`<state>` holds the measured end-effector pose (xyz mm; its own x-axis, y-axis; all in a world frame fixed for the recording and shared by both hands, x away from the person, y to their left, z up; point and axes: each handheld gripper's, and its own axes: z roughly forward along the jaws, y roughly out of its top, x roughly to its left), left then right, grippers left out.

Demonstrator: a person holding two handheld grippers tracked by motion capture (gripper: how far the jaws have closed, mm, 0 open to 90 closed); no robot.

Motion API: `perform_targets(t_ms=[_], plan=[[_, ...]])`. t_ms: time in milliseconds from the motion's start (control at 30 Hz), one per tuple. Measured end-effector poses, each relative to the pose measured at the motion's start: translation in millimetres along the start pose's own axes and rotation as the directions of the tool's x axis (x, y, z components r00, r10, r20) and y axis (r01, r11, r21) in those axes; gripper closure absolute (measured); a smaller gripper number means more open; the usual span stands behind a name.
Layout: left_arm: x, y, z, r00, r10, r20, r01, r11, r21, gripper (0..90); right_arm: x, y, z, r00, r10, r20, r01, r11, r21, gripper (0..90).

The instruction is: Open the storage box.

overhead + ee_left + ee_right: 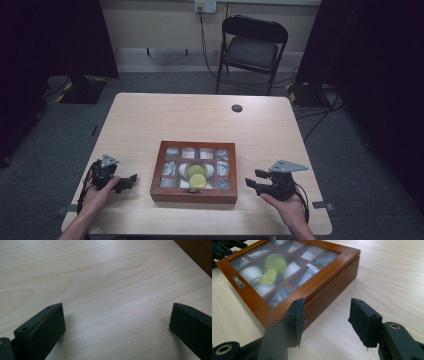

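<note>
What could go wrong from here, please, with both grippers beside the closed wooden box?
1. The right gripper sits close to the wooden box corner with nothing between its jaws; closing in could nudge the box across the table instead of gripping it.
2. The lid's small metal clasp looks fiddly and may slip from a jaw.
3. Tilting the box could tumble the capsules behind its glass lid.

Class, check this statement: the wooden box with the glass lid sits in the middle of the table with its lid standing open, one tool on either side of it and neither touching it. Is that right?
One detail is wrong: the lid of the wooden box is shut, not open. The right gripper view shows the glass pane lying flat on the frame, with the cups seen through it. The rest holds: the left tool and right tool flank the box on the table without touching it.
</note>
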<state>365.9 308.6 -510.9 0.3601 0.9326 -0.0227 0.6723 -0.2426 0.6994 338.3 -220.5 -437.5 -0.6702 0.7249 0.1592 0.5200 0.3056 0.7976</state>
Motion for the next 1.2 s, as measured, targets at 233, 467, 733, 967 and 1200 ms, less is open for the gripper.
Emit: perform_targets(t_ms=[233,467,733,967,1200], plan=[[0.0,0.0,0.0,1.0,0.0,0.0,0.0,1.0,0.0,0.0,14.5,10.6,5.9,0.9972,-0.03,-0.068,0.031,0.999,0.012,49.2],[0.0,0.0,0.0,1.0,0.0,0.0,0.0,1.0,0.0,0.0,27.3,24.7,15.5,0.9914,-0.053,-0.12,0.055,0.998,0.015,50.7],[0.1,0.0,0.0,1.0,0.001,-0.001,-0.001,1.0,0.0,0.0,43.1,42.6,30.7,0.9806,-0.079,-0.179,0.082,0.997,0.009,54.0],[0.1,0.0,0.0,1.0,0.001,-0.001,-0.001,1.0,0.0,0.0,58.4,55.2,48.4,0.962,-0.097,-0.255,0.106,0.994,0.022,54.3],[0.0,0.0,0.0,1.0,0.0,0.0,0.0,1.0,0.0,0.0,71.6,67.2,59.0,0.9469,-0.122,-0.298,0.134,0.991,0.02,52.6]])
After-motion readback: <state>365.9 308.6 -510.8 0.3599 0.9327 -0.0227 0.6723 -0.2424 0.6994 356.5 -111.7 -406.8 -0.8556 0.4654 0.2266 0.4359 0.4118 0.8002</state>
